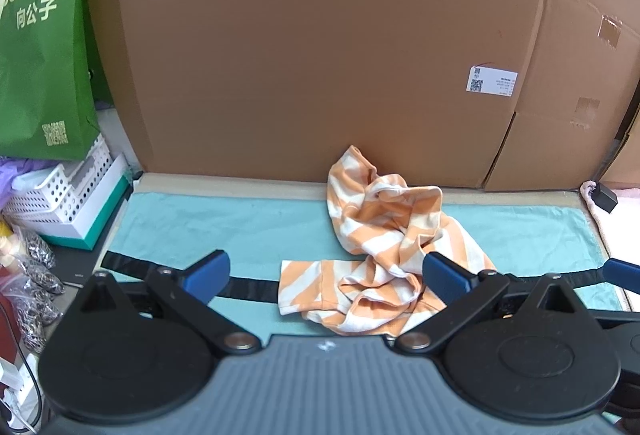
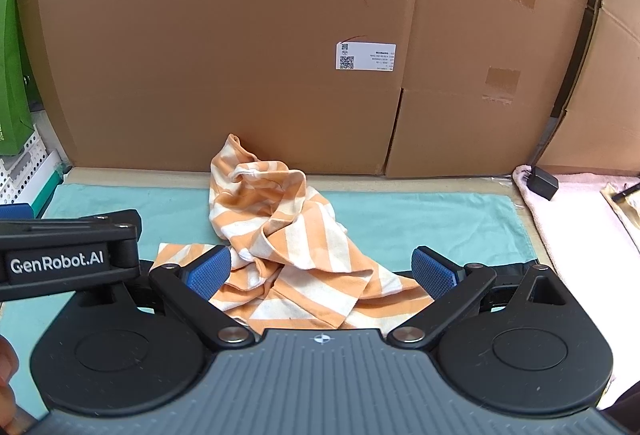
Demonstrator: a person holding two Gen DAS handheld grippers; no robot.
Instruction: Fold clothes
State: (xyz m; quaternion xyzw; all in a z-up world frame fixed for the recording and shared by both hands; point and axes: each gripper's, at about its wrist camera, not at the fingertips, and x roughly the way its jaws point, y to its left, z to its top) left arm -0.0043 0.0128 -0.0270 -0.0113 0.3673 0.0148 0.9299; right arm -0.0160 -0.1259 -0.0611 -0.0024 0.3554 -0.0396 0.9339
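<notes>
A crumpled orange-and-white striped shirt [image 1: 384,235] lies in a heap on the teal cloth mat [image 1: 200,223], its far end against the cardboard. My left gripper [image 1: 326,277] is open, just short of the shirt's near edge, with a striped sleeve between the blue pads and nothing held. In the right wrist view the same shirt [image 2: 288,227] spreads toward me. My right gripper [image 2: 323,271] is open over its near part, both blue pads apart from the cloth. The left gripper's black housing [image 2: 68,259] shows at the left edge.
A big cardboard box [image 1: 320,55] walls off the back. A green bag [image 1: 40,55] and a white perforated basket [image 1: 60,195] stand at the left. A pink towel [image 2: 580,227] with a black charger [image 2: 542,183] lies at the right. A black strap [image 1: 248,289] crosses the mat.
</notes>
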